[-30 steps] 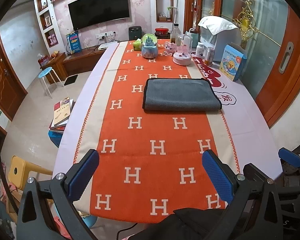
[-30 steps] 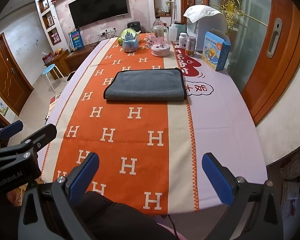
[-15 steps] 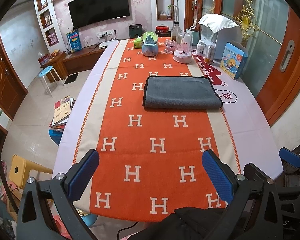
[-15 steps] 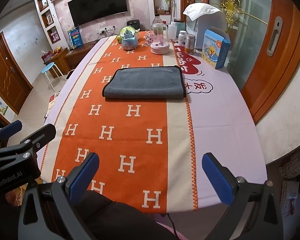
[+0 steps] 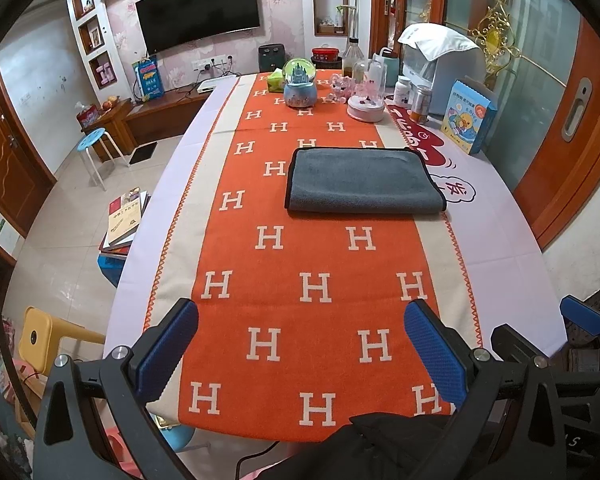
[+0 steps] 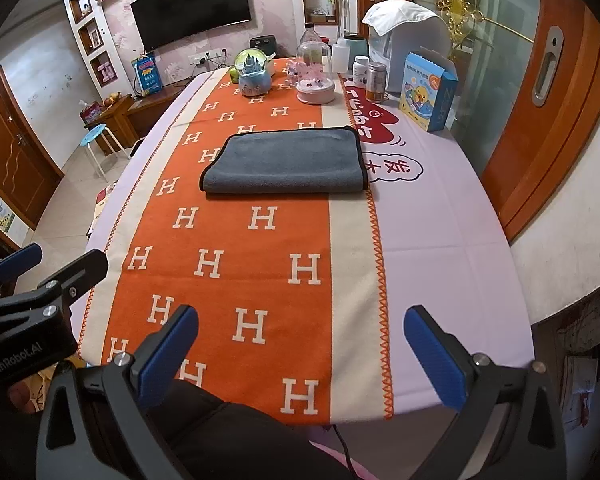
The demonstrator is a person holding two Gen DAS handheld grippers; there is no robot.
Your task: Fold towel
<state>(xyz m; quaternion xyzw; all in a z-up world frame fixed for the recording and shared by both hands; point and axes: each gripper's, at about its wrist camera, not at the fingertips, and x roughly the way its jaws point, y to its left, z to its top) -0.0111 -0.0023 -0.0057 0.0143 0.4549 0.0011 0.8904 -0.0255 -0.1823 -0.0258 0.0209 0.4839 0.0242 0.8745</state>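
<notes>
A grey towel (image 5: 362, 180) with a black hem lies folded in a flat rectangle on the orange H-pattern runner (image 5: 312, 280), in the far half of the table. It also shows in the right wrist view (image 6: 286, 162). My left gripper (image 5: 300, 350) is open and empty, held back over the table's near edge, well short of the towel. My right gripper (image 6: 300, 354) is also open and empty over the near edge. The right gripper's blue tip (image 5: 584, 314) shows at the far right of the left wrist view. The left gripper's body (image 6: 40, 292) shows at the left of the right wrist view.
At the far end stand a snow globe (image 5: 299, 84), a pink glass-dome ornament (image 5: 367, 98), bottles (image 5: 412, 96), a water dispenser (image 5: 440, 64) and a blue box (image 5: 468, 118). A wall and door run along the right. Books (image 5: 126, 216) and stools (image 5: 96, 148) are on the left.
Both grippers have drawn back slightly toward the near table edge, so the towel sits a little farther away. The towel has not moved. Both stay open.
</notes>
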